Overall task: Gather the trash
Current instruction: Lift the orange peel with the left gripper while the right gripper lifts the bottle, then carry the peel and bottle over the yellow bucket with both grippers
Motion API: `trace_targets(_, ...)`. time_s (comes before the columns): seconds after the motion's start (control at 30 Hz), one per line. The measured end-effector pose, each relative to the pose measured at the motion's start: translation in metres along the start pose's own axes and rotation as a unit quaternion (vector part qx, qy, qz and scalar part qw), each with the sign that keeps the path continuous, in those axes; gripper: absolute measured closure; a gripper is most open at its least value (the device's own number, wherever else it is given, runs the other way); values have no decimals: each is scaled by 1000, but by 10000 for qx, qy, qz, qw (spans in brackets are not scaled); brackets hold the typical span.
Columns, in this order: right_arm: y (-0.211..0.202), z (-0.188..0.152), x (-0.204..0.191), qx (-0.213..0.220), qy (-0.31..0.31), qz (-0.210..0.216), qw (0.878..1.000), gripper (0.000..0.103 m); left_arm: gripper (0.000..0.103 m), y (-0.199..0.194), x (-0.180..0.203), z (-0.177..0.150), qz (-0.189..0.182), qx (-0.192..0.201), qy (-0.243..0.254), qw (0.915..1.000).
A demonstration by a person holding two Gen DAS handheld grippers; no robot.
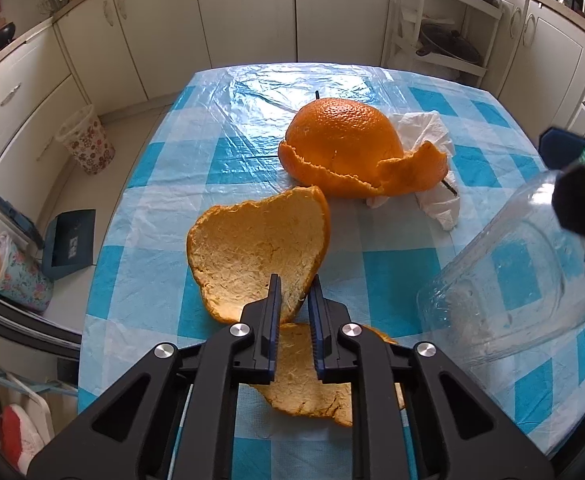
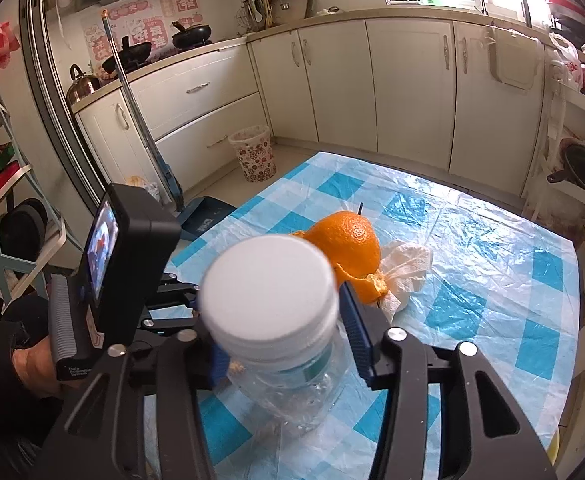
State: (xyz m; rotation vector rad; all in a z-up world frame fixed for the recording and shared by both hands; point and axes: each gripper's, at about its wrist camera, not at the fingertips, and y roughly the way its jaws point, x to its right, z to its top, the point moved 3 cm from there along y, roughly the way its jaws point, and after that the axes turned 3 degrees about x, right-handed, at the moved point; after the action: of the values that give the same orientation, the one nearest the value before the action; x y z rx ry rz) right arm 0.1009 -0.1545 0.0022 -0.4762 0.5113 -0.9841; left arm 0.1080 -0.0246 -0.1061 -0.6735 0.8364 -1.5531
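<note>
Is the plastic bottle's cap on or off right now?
On. A white cap sits on the clear plastic bottle, which the right gripper holds near its neck.

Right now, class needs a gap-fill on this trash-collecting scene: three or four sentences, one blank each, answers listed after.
1. The right gripper is shut on a clear plastic ____ with a white cap.
2. The left gripper pinches a piece of orange ____.
3. Behind the domed peel lies a crumpled white ____.
4. The cloth on the table is checked white and ____.

Missing words: bottle; peel; tissue; blue
</note>
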Motion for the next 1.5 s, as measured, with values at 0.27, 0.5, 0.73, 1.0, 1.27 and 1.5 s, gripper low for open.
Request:
trace_targets(0.27, -14, 1, 4, 89, -46, -68, 9999, 63, 98, -13, -2, 4, 112, 283, 3, 9995)
trace_targets(0.5, -31, -4, 20, 100, 10, -307, 9995, 63, 99, -29, -8, 10, 27, 573, -152, 9982)
trace_targets(0.73, -55, -11, 52, 166, 236, -731, 9969, 63, 99, -51, -9, 17, -279, 937, -359, 9946)
trace_targets(1.0, -97, -21, 105, 360, 831, -1353, 9867, 63, 99, -87, 11, 31, -880, 1384, -385, 9857)
trace_targets(1.27, -155, -42, 163, 501, 1435, -2099, 9658, 63, 99, -120, 81, 39, -1744, 1437, -23, 9741)
trace_targets(1.5, -170, -73, 211, 210, 1886, -2533, 9486, 63, 99, -126, 168, 40, -2428, 1157, 137, 9631)
